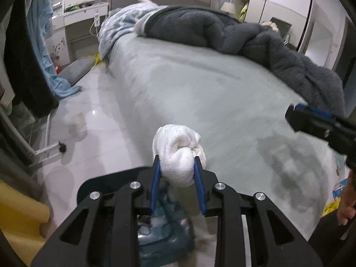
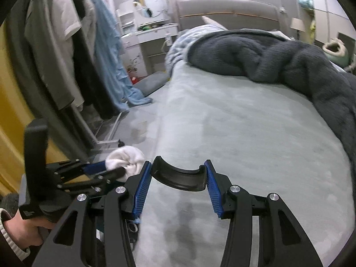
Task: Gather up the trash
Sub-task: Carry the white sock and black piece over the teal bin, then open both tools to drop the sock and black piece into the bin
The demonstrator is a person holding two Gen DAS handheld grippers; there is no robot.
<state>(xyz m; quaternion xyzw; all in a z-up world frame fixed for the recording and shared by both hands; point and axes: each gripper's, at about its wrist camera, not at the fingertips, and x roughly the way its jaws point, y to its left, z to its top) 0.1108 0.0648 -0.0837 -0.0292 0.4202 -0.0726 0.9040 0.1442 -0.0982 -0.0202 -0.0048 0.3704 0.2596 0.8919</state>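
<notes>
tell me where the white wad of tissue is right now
The white wad is clamped in the left gripper, held over the foot edge of the bed, left of the right gripper.

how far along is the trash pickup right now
Done: the grey bed shows no loose trash on its bare part. In hand: the left gripper has its jaws shut on a white wad; the right gripper grips a curved black piece. Left: dropping both, perhaps into the blue container below, whose contents are blurred.
</notes>
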